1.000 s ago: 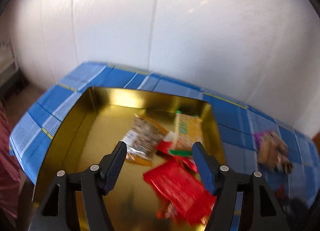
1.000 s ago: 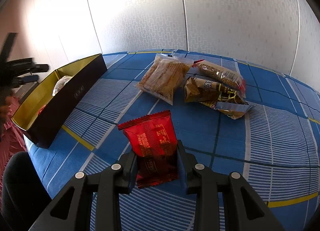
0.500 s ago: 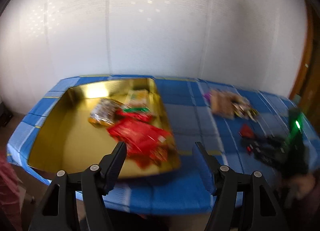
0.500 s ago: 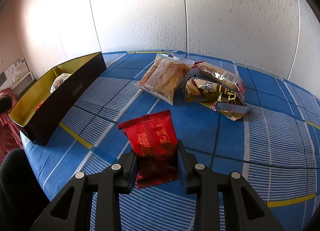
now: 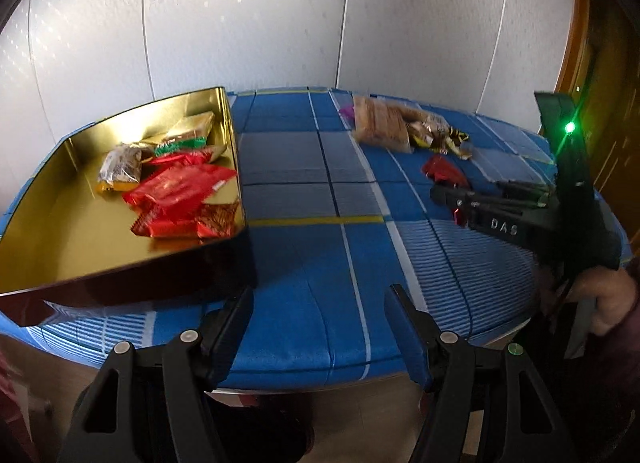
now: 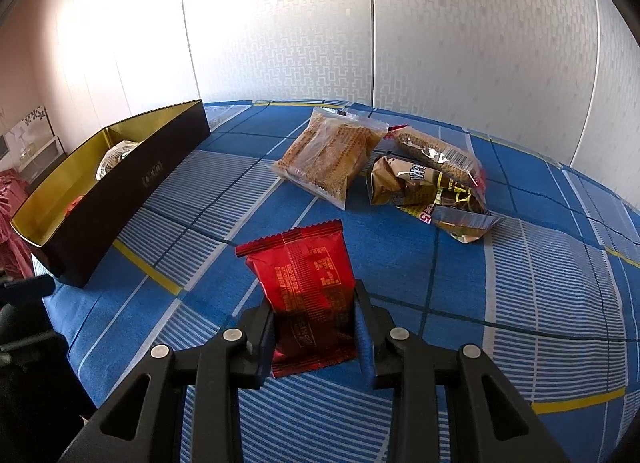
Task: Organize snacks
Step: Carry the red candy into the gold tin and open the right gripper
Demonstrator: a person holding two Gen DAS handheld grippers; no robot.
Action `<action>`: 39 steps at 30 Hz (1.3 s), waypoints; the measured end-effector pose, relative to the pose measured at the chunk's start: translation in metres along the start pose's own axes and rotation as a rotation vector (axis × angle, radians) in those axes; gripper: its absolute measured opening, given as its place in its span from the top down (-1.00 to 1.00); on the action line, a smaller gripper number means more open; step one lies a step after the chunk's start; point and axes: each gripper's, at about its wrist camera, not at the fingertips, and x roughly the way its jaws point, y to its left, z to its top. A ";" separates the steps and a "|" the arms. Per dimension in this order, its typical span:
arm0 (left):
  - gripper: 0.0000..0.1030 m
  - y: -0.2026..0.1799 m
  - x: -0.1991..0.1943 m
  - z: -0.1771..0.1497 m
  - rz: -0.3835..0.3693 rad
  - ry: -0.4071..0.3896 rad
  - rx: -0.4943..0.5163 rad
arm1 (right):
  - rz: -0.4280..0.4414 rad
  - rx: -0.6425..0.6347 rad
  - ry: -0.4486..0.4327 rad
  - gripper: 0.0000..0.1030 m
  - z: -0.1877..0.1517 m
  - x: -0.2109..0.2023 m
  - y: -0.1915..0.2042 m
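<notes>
A gold-lined black box (image 5: 60,231) sits on the left of the blue checked tablecloth and holds several snack packets, among them red ones (image 5: 180,191). My left gripper (image 5: 320,303) is open and empty, pulled back past the table's front edge. My right gripper (image 6: 314,303) is shut on a red snack packet (image 6: 304,279) and holds it upright just above the cloth. It also shows in the left wrist view (image 5: 444,171). The box appears in the right wrist view (image 6: 120,187) at the left.
A clear bag of brown crackers (image 6: 332,155), a long seed bar packet (image 6: 436,155) and brown wrappers (image 6: 420,191) lie together at the back of the table. A white panelled wall stands behind. A wooden door frame (image 5: 580,43) is at the right.
My left gripper has drawn back from over the box to beyond the table's front edge and swung right. My right gripper keeps the red packet in the same place.
</notes>
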 end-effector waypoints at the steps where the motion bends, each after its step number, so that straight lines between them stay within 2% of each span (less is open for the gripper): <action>1: -0.33 0.001 0.002 -0.002 -0.004 0.003 -0.005 | -0.006 -0.002 0.000 0.34 0.000 0.000 0.001; 3: -0.33 0.005 0.005 -0.004 -0.010 0.004 -0.024 | -0.016 -0.005 0.004 0.35 0.000 0.000 0.003; 6: -0.33 0.014 0.007 -0.009 -0.020 0.005 -0.061 | -0.026 -0.015 0.059 0.38 0.007 0.002 0.006; 9: -0.32 0.024 0.006 -0.012 -0.033 -0.008 -0.114 | 0.029 -0.016 0.081 0.38 0.020 -0.004 0.012; 14: -0.32 0.024 0.005 -0.015 -0.035 -0.027 -0.122 | 0.195 -0.055 0.065 0.38 0.057 -0.021 0.043; 19: -0.31 0.030 0.002 -0.017 -0.054 -0.038 -0.155 | 0.386 -0.206 0.102 0.38 0.089 -0.024 0.102; 22: -0.31 0.035 0.001 -0.017 -0.070 -0.041 -0.174 | 0.463 -0.325 0.142 0.38 0.101 -0.021 0.138; 26: -0.30 0.036 0.002 -0.016 -0.074 -0.042 -0.177 | 0.495 -0.429 0.194 0.37 0.110 -0.005 0.176; 30: -0.30 0.037 0.001 -0.017 -0.081 -0.044 -0.184 | 0.478 -0.462 0.255 0.33 0.106 0.019 0.194; 33: -0.30 0.039 0.001 -0.017 -0.084 -0.046 -0.185 | 0.466 -0.438 0.278 0.19 0.102 0.027 0.192; 39: -0.30 0.041 0.001 -0.018 -0.080 -0.049 -0.189 | 0.473 -0.374 0.253 0.18 0.101 0.023 0.178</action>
